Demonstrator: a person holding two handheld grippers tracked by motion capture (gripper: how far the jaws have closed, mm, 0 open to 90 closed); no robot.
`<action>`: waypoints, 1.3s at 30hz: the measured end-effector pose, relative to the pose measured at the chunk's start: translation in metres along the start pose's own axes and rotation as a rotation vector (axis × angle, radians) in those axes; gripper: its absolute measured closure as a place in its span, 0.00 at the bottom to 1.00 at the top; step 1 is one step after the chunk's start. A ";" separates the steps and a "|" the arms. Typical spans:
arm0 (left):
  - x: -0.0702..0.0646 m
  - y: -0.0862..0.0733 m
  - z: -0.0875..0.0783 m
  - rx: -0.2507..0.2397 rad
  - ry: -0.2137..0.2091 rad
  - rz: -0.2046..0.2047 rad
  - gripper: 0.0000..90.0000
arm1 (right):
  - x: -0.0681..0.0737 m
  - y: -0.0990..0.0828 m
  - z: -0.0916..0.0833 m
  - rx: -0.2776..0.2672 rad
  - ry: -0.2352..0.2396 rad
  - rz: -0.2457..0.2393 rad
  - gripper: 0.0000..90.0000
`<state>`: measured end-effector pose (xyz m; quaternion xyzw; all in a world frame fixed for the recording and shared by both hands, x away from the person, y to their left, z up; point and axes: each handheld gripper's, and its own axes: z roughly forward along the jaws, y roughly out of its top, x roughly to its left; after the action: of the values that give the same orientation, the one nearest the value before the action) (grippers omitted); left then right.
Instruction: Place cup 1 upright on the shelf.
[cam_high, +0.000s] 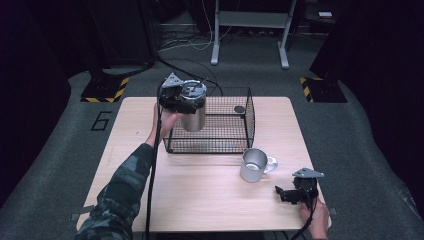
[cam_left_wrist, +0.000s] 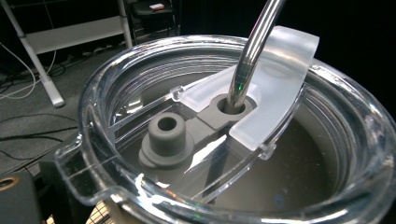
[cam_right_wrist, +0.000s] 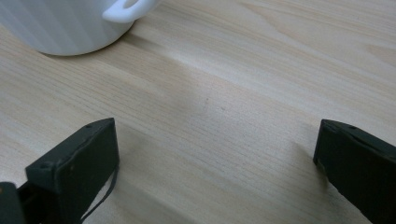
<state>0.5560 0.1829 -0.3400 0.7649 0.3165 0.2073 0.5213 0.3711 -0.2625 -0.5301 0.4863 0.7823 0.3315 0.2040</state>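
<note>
We locate the wire basket (cam_high: 220, 145) at the table (cam_high: 200, 200) centre-rear. The tumbler (cam_high: 193, 116) sits over its left end, held by the left gripper (cam_high: 172, 95). The mug (cam_high: 254, 165) stands before the basket's right corner; the right gripper (cam_high: 295, 192) rests right of it.

A lab: hazard-taped stands (cam_high: 105, 90), floor cables (cam_high: 190, 42), dark curtains.
</note>
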 end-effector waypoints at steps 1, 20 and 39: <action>0.000 0.000 0.000 0.000 0.000 0.000 0.04 | 0.000 0.000 0.000 -0.001 -0.001 -0.001 0.00; 0.006 -0.024 0.034 0.046 0.031 -0.060 0.04 | 0.000 0.000 0.000 -0.001 0.000 0.004 0.00; 0.006 -0.043 0.064 0.119 0.067 -0.068 0.04 | 0.000 0.000 0.000 -0.001 0.000 -0.004 0.00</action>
<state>0.5902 0.1553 -0.4037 0.7759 0.3715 0.1958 0.4708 0.3713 -0.2627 -0.5302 0.4846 0.7830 0.3315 0.2051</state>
